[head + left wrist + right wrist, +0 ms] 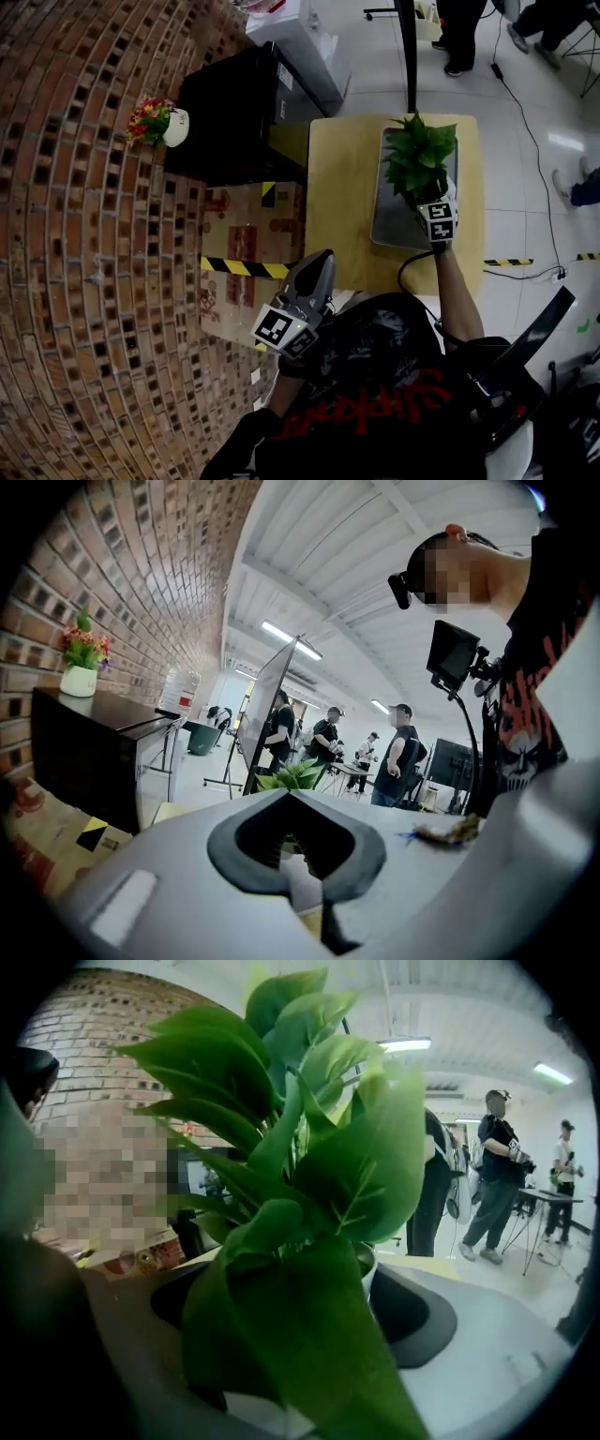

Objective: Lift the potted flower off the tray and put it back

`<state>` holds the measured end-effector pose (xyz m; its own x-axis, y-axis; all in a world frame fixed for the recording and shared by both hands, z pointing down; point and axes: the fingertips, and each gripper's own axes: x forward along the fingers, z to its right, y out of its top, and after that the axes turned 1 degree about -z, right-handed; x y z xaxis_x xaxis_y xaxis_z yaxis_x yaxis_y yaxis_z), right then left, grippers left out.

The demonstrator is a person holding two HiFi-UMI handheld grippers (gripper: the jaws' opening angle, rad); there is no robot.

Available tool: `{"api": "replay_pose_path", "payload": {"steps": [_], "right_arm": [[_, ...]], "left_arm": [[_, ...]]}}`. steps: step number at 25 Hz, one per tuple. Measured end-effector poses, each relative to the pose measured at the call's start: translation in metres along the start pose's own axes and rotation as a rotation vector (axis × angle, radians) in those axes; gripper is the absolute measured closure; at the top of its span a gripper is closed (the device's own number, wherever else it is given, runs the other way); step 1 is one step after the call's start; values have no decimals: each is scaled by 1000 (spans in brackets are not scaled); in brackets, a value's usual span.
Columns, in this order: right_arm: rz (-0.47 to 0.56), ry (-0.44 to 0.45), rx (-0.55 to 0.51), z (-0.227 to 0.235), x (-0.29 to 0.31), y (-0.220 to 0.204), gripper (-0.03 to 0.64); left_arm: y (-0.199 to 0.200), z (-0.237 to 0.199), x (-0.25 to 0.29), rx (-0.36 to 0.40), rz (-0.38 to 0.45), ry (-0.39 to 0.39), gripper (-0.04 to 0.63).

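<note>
Looking down from the head view, the potted flower [419, 159] sits at the far end of the grey tray [389, 225], which lies on the pale yellow tabletop [337, 187]. The pot is still down on the tray, not lifted.

The right tool [436, 208] is pushed in under the leaves. In its own view, its jaws stand spread on either side of the white pot [368, 1265], so the pot sits between them. The big green leaves cover the pads, so actual contact can't be made out.

The left tool [319, 262] hangs back near the person's chest, well apart from the tray. Its jaws are clenched together with nothing in them.

As for writing, there isn't much to read:
- The person's black shirt [375, 403] has red lettering, but it's upside down and not cleanly legible.
- The cardboard box [248, 234] beside the tabletop carries red printed marks that are too small to read, plus a strip of black-and-yellow hazard tape [244, 267].

A black cabinet [234, 112] against the brick wall [84, 281] holds a small white vase of red and yellow flowers [159, 122]. A few people [403, 761] stand around further back in the room.
</note>
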<state>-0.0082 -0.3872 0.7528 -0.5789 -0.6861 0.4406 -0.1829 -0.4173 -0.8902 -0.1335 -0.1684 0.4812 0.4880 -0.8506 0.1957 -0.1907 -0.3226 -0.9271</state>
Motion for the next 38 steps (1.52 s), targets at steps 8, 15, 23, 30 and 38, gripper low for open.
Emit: {"api": "replay_pose_path", "payload": {"steps": [8, 15, 23, 30, 38], "right_arm": [[192, -37, -104, 2, -84, 97, 123], [235, -35, -169, 0, -129, 151, 122], [256, -8, -170, -16, -140, 155, 121], [242, 32, -133, -33, -119, 137, 120], [83, 22, -20, -29, -45, 41, 120]], "left_arm": [[-7, 14, 19, 21, -27, -137, 594], [10, 24, 39, 58, -4, -201, 594], [19, 31, 37, 82, 43, -253, 592], [17, 11, 31, 63, 35, -194, 592], [9, 5, 16, 56, -9, -183, 592]]}}
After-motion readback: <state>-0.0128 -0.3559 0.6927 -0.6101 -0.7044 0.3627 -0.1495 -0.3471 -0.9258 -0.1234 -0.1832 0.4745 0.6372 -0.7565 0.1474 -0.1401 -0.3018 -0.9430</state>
